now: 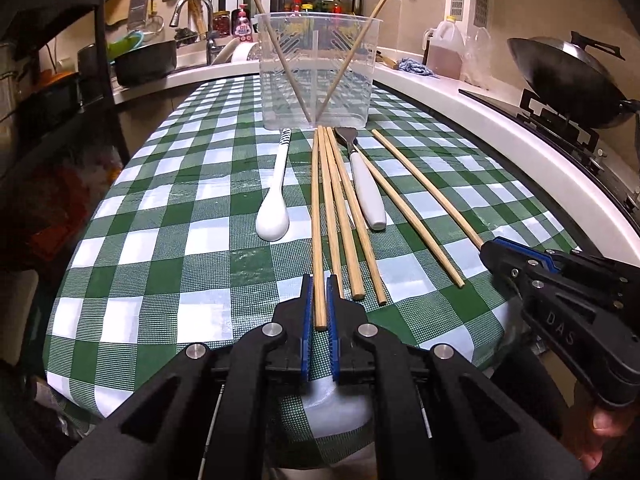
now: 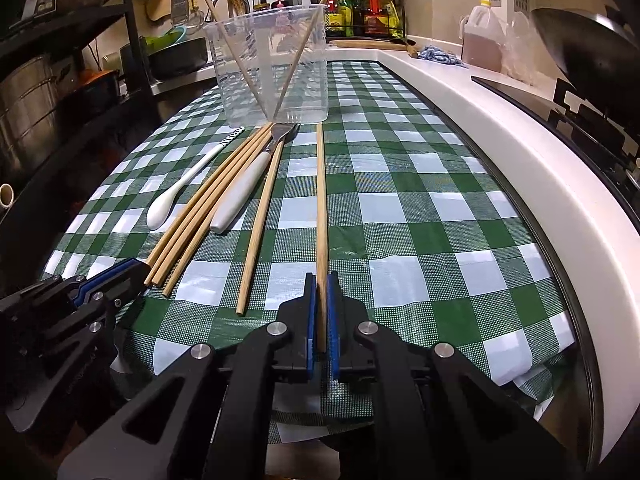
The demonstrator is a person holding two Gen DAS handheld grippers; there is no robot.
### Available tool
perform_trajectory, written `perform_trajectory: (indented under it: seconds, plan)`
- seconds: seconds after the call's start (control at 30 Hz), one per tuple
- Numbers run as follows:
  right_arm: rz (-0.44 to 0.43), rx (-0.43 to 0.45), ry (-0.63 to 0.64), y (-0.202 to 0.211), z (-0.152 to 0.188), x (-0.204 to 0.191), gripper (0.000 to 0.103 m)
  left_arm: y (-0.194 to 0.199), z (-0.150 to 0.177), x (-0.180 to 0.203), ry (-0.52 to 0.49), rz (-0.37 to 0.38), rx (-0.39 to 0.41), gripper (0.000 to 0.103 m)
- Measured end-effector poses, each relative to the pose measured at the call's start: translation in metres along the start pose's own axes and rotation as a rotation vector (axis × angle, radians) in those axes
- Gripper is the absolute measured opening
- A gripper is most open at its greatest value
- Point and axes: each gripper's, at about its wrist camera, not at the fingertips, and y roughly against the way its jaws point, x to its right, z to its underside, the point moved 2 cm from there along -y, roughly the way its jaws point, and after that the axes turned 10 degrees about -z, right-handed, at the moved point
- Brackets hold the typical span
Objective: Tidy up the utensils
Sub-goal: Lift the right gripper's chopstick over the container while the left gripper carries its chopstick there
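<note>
A: Where are the chopsticks lying?

B: Six are lying on the checked worktop [image 1: 160,216], fanning back toward the clear tub [image 1: 318,68]. The leftmost chopstick [image 1: 318,220] is sitting between the blue pads of the left tool [image 1: 319,304], its far tip reaching almost to the tub's base. The rightmost chopstick [image 2: 321,200] is sitting between the pads of the right tool [image 2: 321,304], lying apart from the rest.

A: Are the tools pinching them?

B: Both look pressed together on a stick's near end, with the pads lying just beside the wood on each side.

A: And the poses?

B: Each tool is reaching low and nearly level over the worktop's near edge, pointing at the tub. In the left view the right tool [image 1: 486,246] is angling in from the right, a bare thumb showing under its handle.

A: What else is lying near the tub?

B: Two crossed chopsticks [image 1: 338,56] are leaning inside it, sticking out above the rim. A white spoon [image 1: 274,200] is lying left of the bundle, its striped handle end pointing at the tub. A white-handled fork [image 1: 362,176] is lying right of the bundle, tines toward the tub, partly across a neighbouring stick. A wok [image 1: 572,76] is sitting on the stove, well to the tub's right.
</note>
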Motion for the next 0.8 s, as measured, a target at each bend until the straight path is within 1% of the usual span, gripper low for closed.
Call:
perform_trajectory:
  seconds: [0.4, 0.47, 0.57, 0.7, 0.8]
  plan:
    - [0.01, 0.007, 0.024, -0.002, -0.001, -0.002, 0.005, 0.0, 0.0, 0.001, -0.004, -0.009, 0.008, 0.006]
    - [-0.001, 0.0, 0.011, -0.001, -0.002, 0.0, 0.005, 0.0, 0.0, 0.001, -0.002, -0.009, 0.005, 0.006]
    - [0.006, 0.004, 0.01, 0.003, -0.003, 0.001, 0.005, 0.003, 0.0, -0.001, 0.002, -0.01, 0.007, 0.006]
    - [0.008, 0.031, 0.022, 0.017, -0.008, -0.004, 0.005, 0.014, -0.002, -0.004, 0.003, -0.008, 0.032, 0.006]
    - [0.013, 0.06, 0.035, 0.031, -0.014, -0.009, 0.005, 0.028, -0.006, -0.008, 0.007, -0.01, 0.07, 0.006]
